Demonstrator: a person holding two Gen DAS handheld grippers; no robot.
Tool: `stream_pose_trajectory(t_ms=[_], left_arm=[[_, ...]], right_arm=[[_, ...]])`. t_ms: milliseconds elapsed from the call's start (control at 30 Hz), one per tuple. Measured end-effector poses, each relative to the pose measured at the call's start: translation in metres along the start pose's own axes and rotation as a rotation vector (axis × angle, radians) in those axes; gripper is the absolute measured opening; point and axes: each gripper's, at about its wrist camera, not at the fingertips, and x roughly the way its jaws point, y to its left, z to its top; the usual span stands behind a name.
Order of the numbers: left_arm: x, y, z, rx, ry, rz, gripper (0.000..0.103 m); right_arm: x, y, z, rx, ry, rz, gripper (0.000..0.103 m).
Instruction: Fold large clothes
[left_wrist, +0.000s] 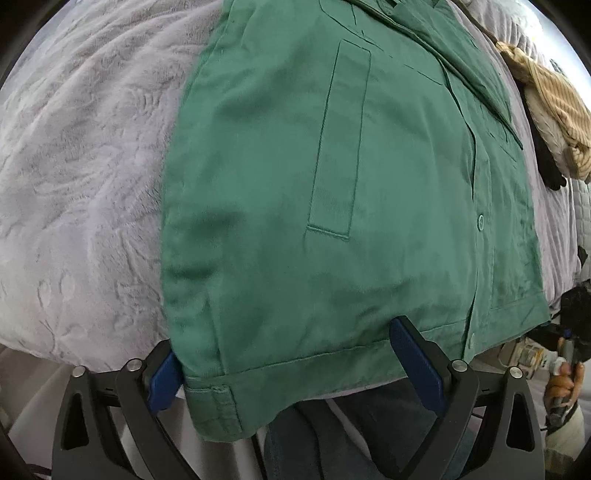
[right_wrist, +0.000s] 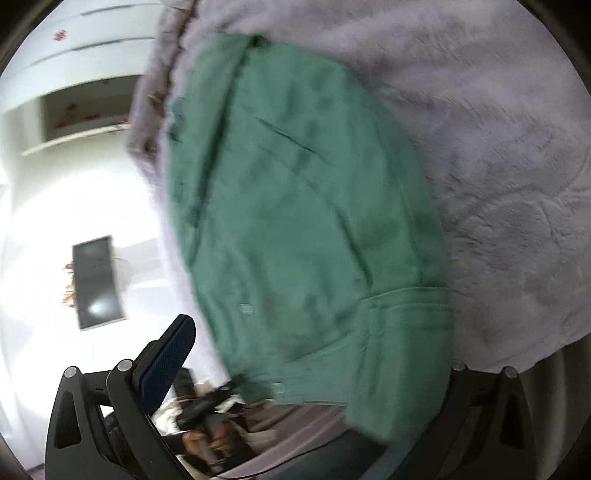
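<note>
Right wrist view smeared by motion blur — green jacket (right_wrist: 306, 229) soft, seams indistinct. Right finger of right gripper (right_wrist: 295, 373) hidden behind hem. Collar end of jacket cut off at left view's top edge.

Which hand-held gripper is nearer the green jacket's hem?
Left. The left hand-held gripper straddles the green jacket hem, open. The right hand-held gripper also sits at a jacket edge; closeness unclear.

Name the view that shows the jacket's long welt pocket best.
Left wrist view: the welt pocket on the green jacket is sharp and whole. The right wrist view is motion-blurred; only a dark slit there might be it.
</note>
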Motion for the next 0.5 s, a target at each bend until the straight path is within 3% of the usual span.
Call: stream_pose_trajectory(t_ms=[167, 233, 300, 333, 367, 400, 500], left_arm=[[-0.004, -0.004, -0.003, 0.010, -0.009, 0.003, 0.097], [-0.007, -0.004, -0.003, -0.006, -0.020, 0.016, 0.079], [-0.009, -0.002, -0.004, 0.002, -0.021, 0.048, 0.053], [-0.012, -0.001, -0.004, 0.008, -0.022, 0.043, 0.047], [-0.016, -0.001, -0.003, 0.016, -0.024, 0.024, 0.035], [-0.020, -0.001, -0.003, 0.018, -0.025, 0.003, 0.022], [-0.034, 0.000, 0.001, 0.000, -0.021, -0.077, 0.017]], right_arm=[[0.005, -0.001, -0.006, 0.005, 0.013, 0.003, 0.103], [0.007, 0.005, -0.006, -0.005, 0.016, -0.028, 0.100], [0.008, 0.009, -0.004, 0.008, 0.019, -0.077, 0.068], [0.010, 0.008, -0.002, 0.033, 0.033, -0.112, 0.026], [0.011, 0.008, 0.000, 0.052, 0.039, -0.110, 0.007], [0.012, 0.010, 0.001, 0.059, 0.036, -0.091, 0.007], [0.006, 0.028, 0.006, 0.012, 0.045, 0.001, 0.007]])
